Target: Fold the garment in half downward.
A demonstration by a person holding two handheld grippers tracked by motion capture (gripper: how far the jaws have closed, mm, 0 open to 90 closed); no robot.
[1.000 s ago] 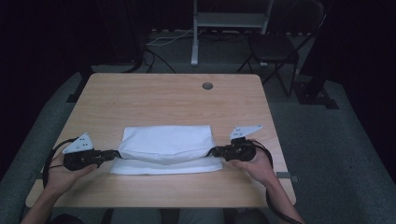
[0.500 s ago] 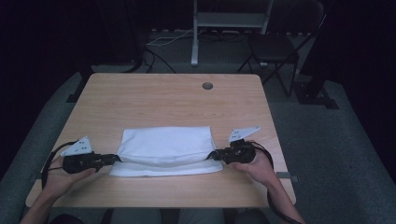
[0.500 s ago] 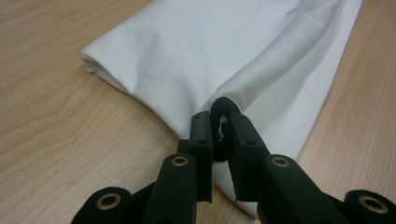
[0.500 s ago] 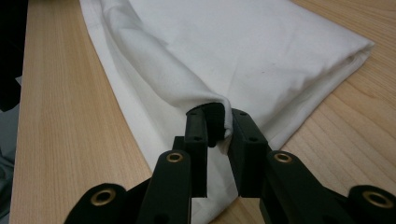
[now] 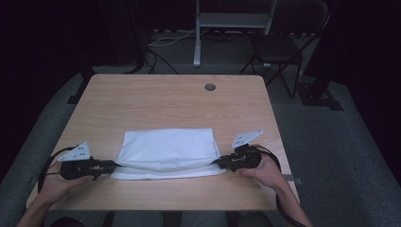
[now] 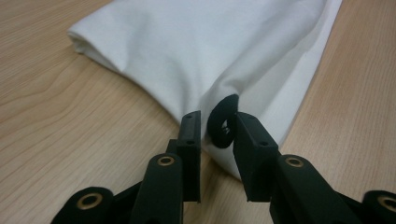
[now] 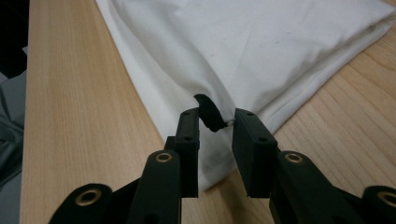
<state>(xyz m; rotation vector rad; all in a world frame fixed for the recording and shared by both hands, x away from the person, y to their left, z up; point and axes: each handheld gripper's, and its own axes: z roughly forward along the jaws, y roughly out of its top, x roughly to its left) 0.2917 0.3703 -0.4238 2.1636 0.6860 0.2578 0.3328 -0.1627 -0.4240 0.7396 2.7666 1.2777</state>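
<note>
Two grippers, left gripper (image 5: 112,165) and right gripper (image 5: 218,162), jaws just parted, nothing clamped | folded white cloth (image 5: 168,150) near table (image 5: 156,101) front edge | soft, light, limp; take the end folds.

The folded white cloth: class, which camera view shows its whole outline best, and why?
The high view: the folded white cloth lies whole on the table, all edges visible. The left gripper view shows one end close up, the right gripper view the other end.
</note>
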